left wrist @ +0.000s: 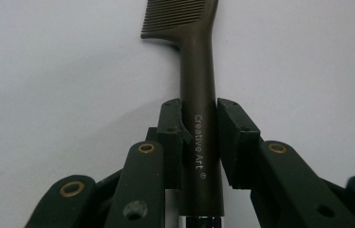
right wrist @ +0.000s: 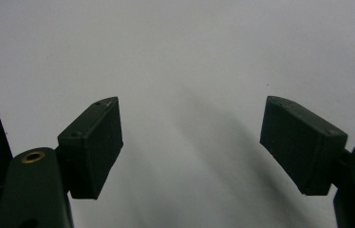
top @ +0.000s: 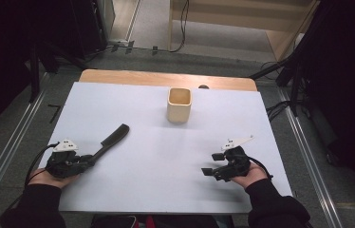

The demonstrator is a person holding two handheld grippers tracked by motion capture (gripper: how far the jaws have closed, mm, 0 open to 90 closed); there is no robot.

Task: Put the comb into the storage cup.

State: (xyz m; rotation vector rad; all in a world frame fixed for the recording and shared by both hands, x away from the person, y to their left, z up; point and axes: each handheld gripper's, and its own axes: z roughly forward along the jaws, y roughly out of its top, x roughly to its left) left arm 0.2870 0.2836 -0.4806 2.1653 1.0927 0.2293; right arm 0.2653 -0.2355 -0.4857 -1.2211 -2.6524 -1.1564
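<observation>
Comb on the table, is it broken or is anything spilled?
Nothing stands out. The dark plastic comb looks whole, its handle clamped between the left gripper pads. The cream square cup stands upright on the white table, with no spill around it.

A white-topped table [top: 166,156] bears a black comb [top: 111,140] and a cream cup [top: 179,105].

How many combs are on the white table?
1. The comb lies at the table's left side, its handle clamped between the left gripper's jaws, its teeth pointing away toward the far side. No other comb shows beside the cup.
</observation>
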